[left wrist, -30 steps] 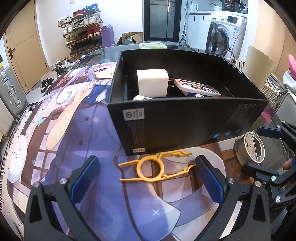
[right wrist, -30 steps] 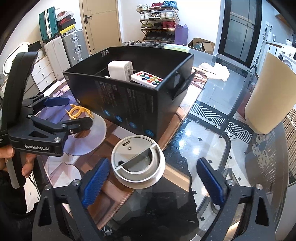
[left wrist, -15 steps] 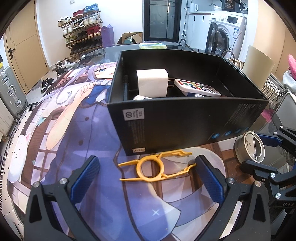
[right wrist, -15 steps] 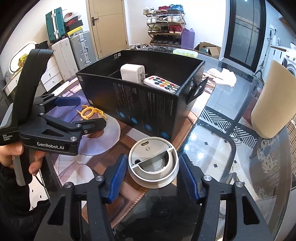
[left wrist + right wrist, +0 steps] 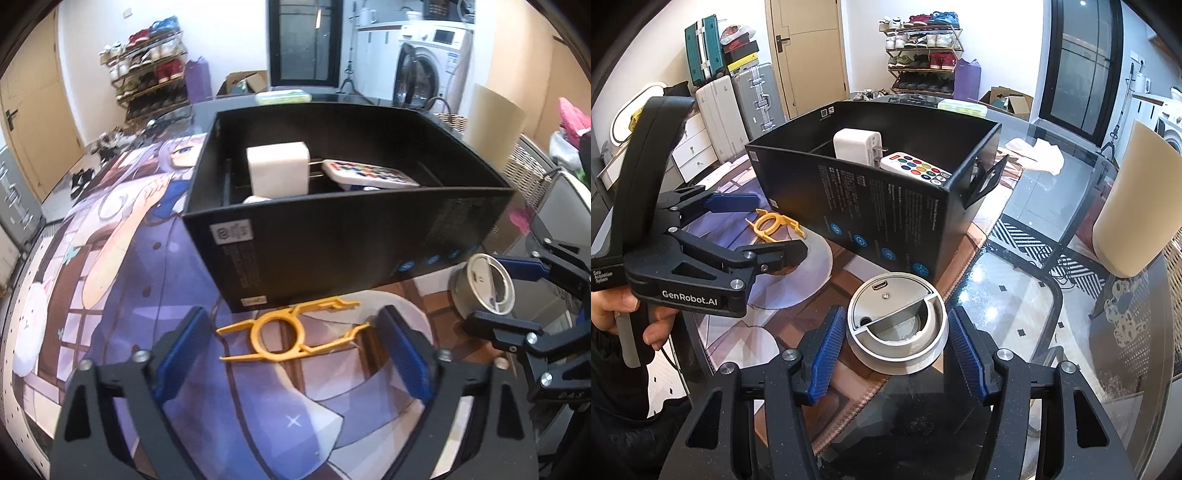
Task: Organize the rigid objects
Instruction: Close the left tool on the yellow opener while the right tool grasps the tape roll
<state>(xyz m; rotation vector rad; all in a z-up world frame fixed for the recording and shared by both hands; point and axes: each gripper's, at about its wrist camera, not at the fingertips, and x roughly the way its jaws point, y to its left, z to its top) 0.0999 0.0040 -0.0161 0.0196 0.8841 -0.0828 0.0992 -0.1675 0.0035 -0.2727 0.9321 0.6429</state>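
A black box (image 5: 332, 236) (image 5: 871, 206) stands on the printed mat and holds a white charger (image 5: 279, 168) (image 5: 855, 146) and a white remote with coloured buttons (image 5: 369, 172) (image 5: 916, 168). A yellow plastic ring tool (image 5: 291, 330) (image 5: 774, 225) lies on the mat in front of the box, between the open fingers of my left gripper (image 5: 291, 354) (image 5: 757, 229). My right gripper (image 5: 895, 349) (image 5: 517, 291) is shut on a round silver lid (image 5: 897, 325) (image 5: 487, 284), pads against its sides, at the mat's edge.
The glass table (image 5: 1015, 295) extends to the right, with a beige cylinder (image 5: 1134, 203) at its far right edge. A white cloth (image 5: 1034, 151) and a green case (image 5: 960, 107) lie behind the box. The anime mat (image 5: 110, 258) stretches left.
My right gripper has closed from wide open onto the silver lid and lifted it slightly. My left gripper has stayed open over the yellow tool.
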